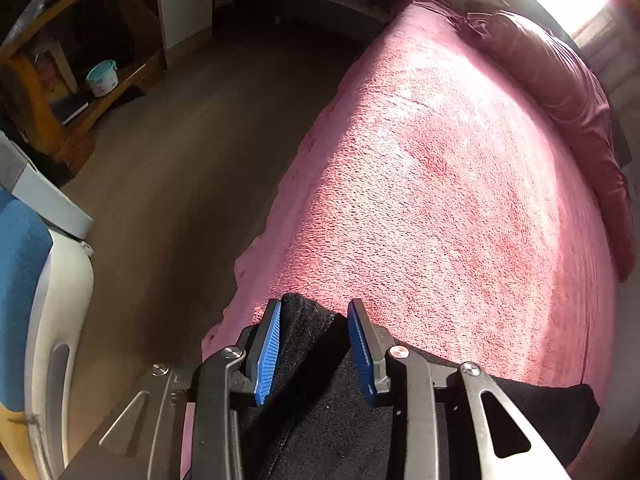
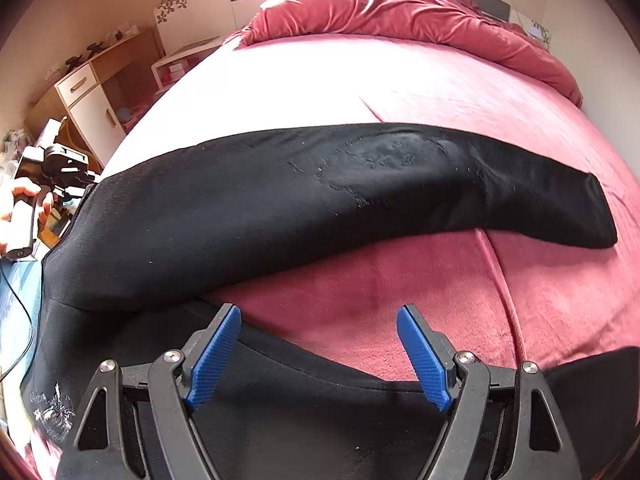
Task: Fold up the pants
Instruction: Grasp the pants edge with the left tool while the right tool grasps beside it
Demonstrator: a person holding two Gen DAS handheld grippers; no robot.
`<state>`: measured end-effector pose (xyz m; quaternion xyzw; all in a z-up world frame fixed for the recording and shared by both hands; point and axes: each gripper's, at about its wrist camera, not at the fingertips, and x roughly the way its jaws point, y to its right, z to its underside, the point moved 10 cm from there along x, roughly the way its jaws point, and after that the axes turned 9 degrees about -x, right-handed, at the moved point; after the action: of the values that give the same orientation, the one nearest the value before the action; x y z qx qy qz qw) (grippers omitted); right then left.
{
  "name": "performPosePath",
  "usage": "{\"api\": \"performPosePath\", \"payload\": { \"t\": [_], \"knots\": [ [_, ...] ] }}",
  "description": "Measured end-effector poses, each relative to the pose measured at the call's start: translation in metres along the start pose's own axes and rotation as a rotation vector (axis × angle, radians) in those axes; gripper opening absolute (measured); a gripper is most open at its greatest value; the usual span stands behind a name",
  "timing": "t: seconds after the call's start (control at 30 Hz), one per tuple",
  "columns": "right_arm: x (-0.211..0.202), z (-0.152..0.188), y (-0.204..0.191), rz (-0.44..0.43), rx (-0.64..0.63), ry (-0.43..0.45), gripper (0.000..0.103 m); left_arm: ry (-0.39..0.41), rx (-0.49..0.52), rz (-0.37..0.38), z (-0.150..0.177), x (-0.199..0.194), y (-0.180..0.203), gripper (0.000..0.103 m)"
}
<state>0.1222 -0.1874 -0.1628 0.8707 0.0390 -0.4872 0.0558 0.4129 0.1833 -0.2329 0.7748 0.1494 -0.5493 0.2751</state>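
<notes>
Down at the left tongs (image 1: 314, 350), the two blue ribbed pads are standing a narrow gap apart, straddling a ridge of the black, soft knit pants (image 1: 308, 380). The left pad (image 1: 267, 354) is lying against the cloth; whether the right one is biting too, I cannot tell, so I am not calling this a firm pinch. Just beyond those tips the pants are ending at an edge, and the fuzzy pink blanket covering the bed (image 1: 460, 200) is stretching away ahead, with a rumpled red duvet (image 1: 560, 92) far off along the right. To the left of the tongs the bed is dropping off to a brown floor.

Over at the right tongs (image 2: 320, 354), the pads are standing wide apart and gripping nothing. The left pad is hovering over black cloth, the right one over bare pink blanket (image 2: 380, 292). Under and behind the tongs one leg of the pants is running across; ahead, the other leg (image 2: 320, 200) is lying flat across the bed, tapering to its cuff far right. Far left, a hand (image 2: 24, 204) is holding the other tool's handle at the waist end.

This fabric is looking light, limp and thick-napped, draping with no stiffness, so it is likely to sag and drag on the fleecy blanket rather than slide. Best hold, to my eye: pinch hem or waistband edges, both layers together, since a mid-panel grab is only going to bunch.
</notes>
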Motion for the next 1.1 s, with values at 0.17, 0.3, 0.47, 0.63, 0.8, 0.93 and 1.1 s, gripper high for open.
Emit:
{"api": "performPosePath", "payload": {
  "t": [0.17, 0.3, 0.47, 0.63, 0.8, 0.93, 1.1],
  "knots": [
    [0.0, -0.005, 0.02, 0.025, 0.021, 0.0, 0.081, 0.086, 0.059, 0.031, 0.005, -0.025, 0.006, 0.01],
    [-0.016, -0.035, 0.055, 0.058, 0.122, 0.078, 0.081, 0.184, 0.028, 0.194, 0.009, -0.087, 0.017, 0.009],
    [-0.029, -0.048, 0.07, 0.043, 0.175, 0.121, 0.081, 0.316, 0.101, 0.407, 0.031, -0.187, 0.037, 0.009],
    [-0.021, -0.053, 0.075, -0.029, 0.237, 0.101, 0.076, 0.344, 0.182, 0.542, 0.084, -0.241, 0.031, 0.008],
    [-0.004, -0.079, 0.075, -0.172, 0.308, 0.077, 0.062, 0.34, 0.256, 0.6, 0.135, -0.26, 0.017, 0.007],
    [0.022, -0.109, 0.074, -0.251, 0.387, 0.046, 0.059, 0.325, 0.279, 0.622, 0.166, -0.272, 0.004, 0.007],
    [0.054, -0.14, 0.086, -0.304, 0.52, 0.017, 0.056, 0.306, 0.297, 0.64, 0.19, -0.276, -0.005, 0.007]
  ]
}}
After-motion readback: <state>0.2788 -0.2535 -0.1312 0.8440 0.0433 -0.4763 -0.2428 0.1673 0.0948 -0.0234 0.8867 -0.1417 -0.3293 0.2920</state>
